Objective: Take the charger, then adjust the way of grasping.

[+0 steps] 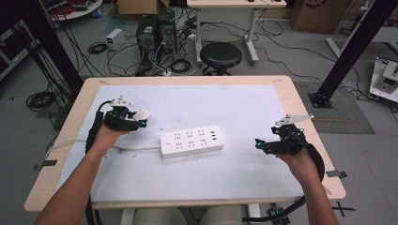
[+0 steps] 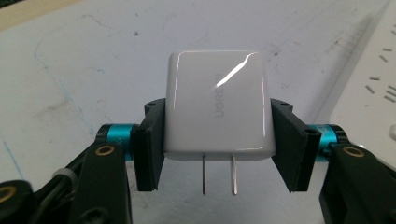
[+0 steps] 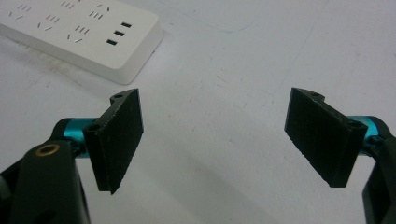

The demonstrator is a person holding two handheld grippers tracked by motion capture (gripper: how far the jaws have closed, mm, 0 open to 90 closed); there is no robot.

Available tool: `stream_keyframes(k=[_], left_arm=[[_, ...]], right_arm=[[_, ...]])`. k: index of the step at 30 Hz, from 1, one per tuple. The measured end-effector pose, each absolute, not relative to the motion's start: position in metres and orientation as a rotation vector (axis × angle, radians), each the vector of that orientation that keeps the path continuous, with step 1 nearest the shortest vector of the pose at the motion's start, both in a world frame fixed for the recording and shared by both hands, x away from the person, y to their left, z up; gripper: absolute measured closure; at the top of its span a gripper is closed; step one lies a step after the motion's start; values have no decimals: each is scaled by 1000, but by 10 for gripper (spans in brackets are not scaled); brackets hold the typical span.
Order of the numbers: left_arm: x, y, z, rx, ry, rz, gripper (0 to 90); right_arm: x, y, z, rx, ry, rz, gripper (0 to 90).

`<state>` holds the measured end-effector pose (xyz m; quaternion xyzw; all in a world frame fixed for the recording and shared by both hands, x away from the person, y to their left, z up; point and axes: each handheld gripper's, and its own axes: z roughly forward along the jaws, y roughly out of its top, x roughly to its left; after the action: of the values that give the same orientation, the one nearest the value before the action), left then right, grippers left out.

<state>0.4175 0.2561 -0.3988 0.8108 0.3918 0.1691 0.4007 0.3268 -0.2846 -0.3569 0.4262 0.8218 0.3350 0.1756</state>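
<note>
The left gripper (image 1: 136, 118) clamps a white UGREEN charger (image 2: 217, 105) by its two sides, prongs (image 2: 218, 173) pointing back toward the hand, held above the white mat (image 1: 244, 108). The power strip (image 1: 191, 140) lies to its right, long axis across the table, nearer this hand. The right gripper (image 3: 215, 135) stands open and empty beyond the strip's USB end
</note>
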Motion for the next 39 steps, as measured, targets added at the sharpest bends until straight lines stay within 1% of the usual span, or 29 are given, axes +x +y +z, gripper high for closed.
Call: stream_keyframes(k=[3, 9, 21, 31, 39], left_arm=[[403, 258, -394, 1997, 1014, 439, 426], [377, 260, -385, 1950, 1011, 477, 427], [338, 249, -363, 1956, 896, 516, 428], [317, 237, -354, 1941, 786, 481, 426], [309, 221, -352, 1970, 693, 450, 426]], right_arm=[[326, -283, -357, 1193, 2334, 956, 198], [325, -279, -358, 1164, 2349, 964, 198], [315, -275, -354, 1136, 2350, 986, 198], [312, -271, -357, 1122, 2364, 977, 198], [308, -268, -355, 1101, 2369, 991, 197]])
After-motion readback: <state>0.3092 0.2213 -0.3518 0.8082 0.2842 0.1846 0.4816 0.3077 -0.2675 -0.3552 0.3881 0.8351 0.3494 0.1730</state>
